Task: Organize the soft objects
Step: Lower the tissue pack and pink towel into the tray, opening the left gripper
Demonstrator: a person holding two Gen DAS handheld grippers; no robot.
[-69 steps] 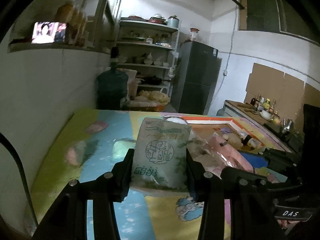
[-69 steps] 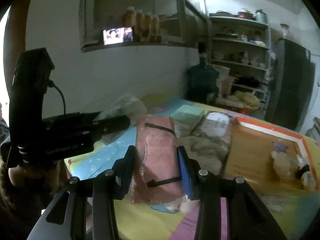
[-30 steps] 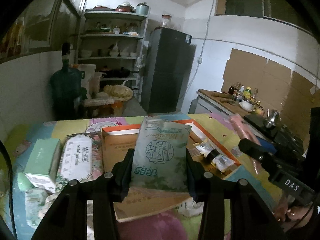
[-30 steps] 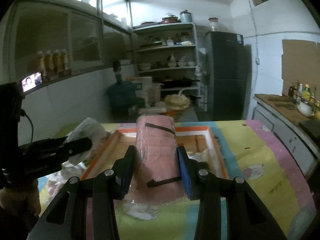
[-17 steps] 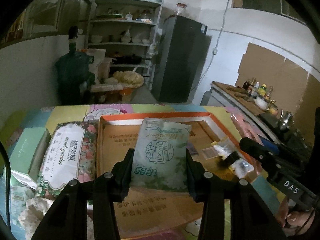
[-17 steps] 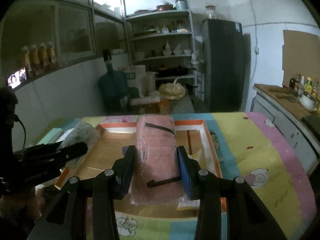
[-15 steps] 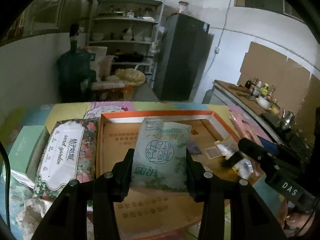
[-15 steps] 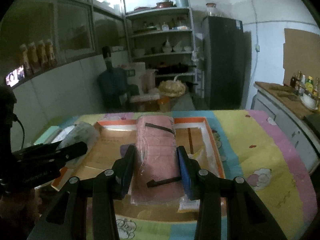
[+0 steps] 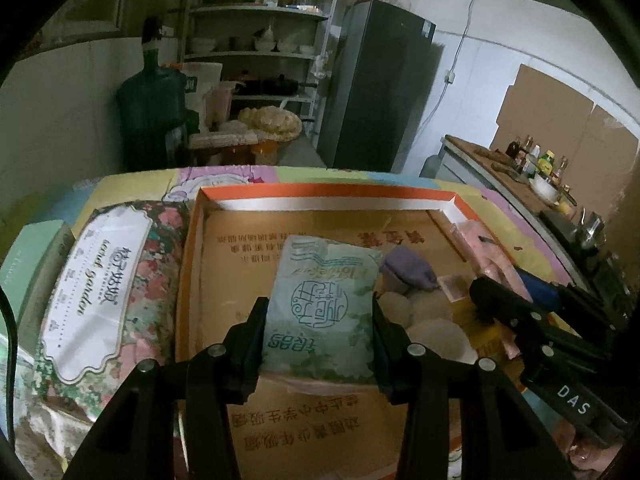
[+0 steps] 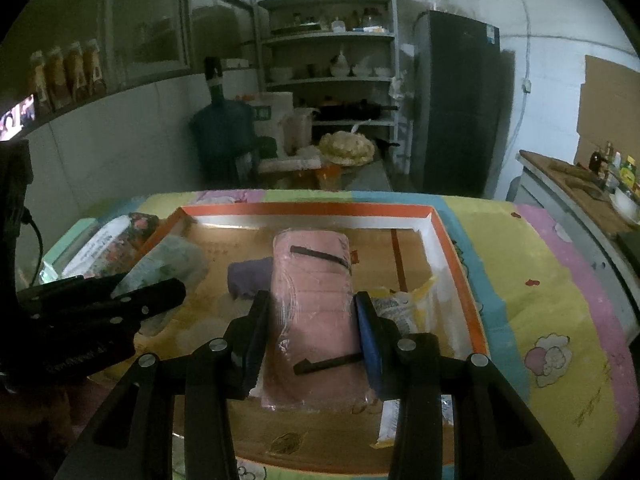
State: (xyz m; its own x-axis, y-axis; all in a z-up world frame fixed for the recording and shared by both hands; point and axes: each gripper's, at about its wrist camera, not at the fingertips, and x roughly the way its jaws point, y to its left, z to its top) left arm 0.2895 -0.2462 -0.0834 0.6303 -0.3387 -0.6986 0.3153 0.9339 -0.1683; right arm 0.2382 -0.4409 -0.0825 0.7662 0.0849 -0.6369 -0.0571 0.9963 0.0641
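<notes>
While both grippers sit over the orange-rimmed cardboard box [image 9: 332,194] on the patterned table cover [image 10: 552,288], each is clamped partway on a soft pack. Left to right in the left wrist view: a pale green box [image 9: 28,252] at the far edge, then a floral-wrapped pack [image 9: 104,292] lying just beside the cardboard box's left wall, outside it. Left gripper [image 9: 318,332]: jaws at a middling gap, pads pressing both sides of a green printed pouch [image 9: 324,304], held upright over the box floor; can't tell in this dim view whether its bottom edge touches the cardboard. Right of the pouch on the box floor: a purple cloth lump [image 9: 408,270] and some pale round pieces [image 9: 424,316]. Right gripper [image 10: 316,334]: similar middling gap, gripping a pink plastic-wrapped pack [image 10: 312,304] with black strips across it, also above the box interior. A crinkled clear bag [image 10: 404,304] lies just right of it in the box. In the right wrist view the left gripper comes in from the left edge with the pouch. Versus roughly two seconds ago: both grippers were then over the open table cover with the box off to the right; now both are over the box and lower, pitched further down. Grip width unchanged on both, same items held. A second ago the box was already ahead, but smaller and further off in both views.
</notes>
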